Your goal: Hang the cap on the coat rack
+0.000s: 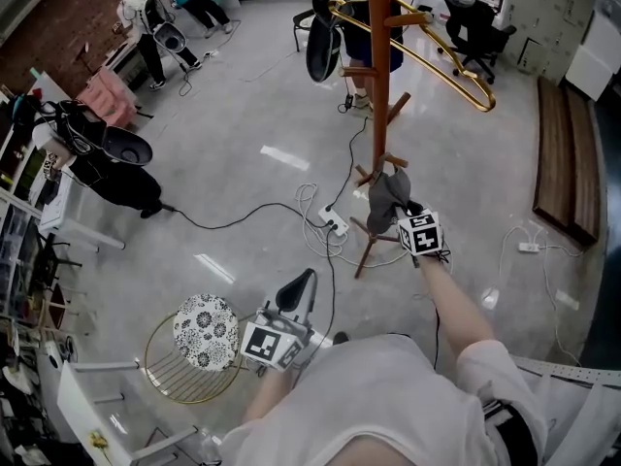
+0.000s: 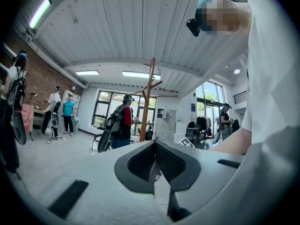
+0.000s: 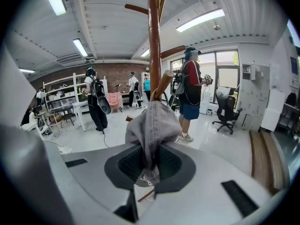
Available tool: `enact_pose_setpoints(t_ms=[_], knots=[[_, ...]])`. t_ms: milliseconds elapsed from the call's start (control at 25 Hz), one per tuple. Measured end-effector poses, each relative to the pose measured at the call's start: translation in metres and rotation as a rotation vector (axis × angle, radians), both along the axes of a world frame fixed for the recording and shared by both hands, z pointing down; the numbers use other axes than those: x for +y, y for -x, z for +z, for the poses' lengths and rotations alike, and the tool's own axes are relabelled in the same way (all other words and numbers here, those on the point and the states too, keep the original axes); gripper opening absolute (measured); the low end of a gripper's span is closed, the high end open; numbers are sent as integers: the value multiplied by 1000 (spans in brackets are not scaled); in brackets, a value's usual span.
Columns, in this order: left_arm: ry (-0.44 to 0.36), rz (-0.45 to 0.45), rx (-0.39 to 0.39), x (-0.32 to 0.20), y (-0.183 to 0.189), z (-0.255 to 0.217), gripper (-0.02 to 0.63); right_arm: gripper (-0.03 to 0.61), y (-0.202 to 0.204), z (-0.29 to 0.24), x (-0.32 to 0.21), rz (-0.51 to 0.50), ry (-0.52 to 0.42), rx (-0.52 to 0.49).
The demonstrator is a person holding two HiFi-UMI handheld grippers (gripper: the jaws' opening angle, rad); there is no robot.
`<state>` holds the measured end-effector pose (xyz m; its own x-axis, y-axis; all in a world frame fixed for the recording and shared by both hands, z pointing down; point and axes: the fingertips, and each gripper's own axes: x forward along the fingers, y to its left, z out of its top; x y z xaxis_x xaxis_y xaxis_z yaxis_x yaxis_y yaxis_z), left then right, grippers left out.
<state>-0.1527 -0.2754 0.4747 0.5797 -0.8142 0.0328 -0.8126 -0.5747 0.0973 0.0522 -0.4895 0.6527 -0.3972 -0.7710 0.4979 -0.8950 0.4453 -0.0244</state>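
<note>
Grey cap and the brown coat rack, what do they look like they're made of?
Grey soft cap: seemingly woven fabric, perhaps cotton, matte; it folds and creases limply where the right gripper pinches it. Reddish-brown coat rack: probably wood with a smooth, slightly glossy finish, judging by its warm tone and round pole and pegs; painted metal can't be ruled out.

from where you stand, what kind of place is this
Probably a lab or studio-style workspace, not a home: a polished floor strewn with cables and a power strip, an office chair, white shelves beside a brick wall.
</note>
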Motion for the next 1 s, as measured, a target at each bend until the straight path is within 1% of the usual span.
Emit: enact_pose_setpoints(t_ms=[280,440,480,560,600,640,800,1000], knots=[[-3,-7,-4,7,7,1,9,40,3,5,2,3,8,8],[-3,2,-9,9,5,1,9,40,0,7,3,25,33,-2],[-4,4,-9,10,4,0,9,48,-1,6,5,31,35,-9],[-5,8,-9,12,3,-2,9,167,-2,3,9,42,37,-23],[-4,9,-10,12,3,-3,9,210,-2,1,12,43,36,-29],[-2,11,-10,12,3,-3,9,226,-2,0,15,40,33,-35],[-5,27,-10,13,1,0,9,239,-5,-15,29,39,-18,-53],[-21,50,-7,16,-8,-3,9,239,-11,-50,46,34,-88,-83]])
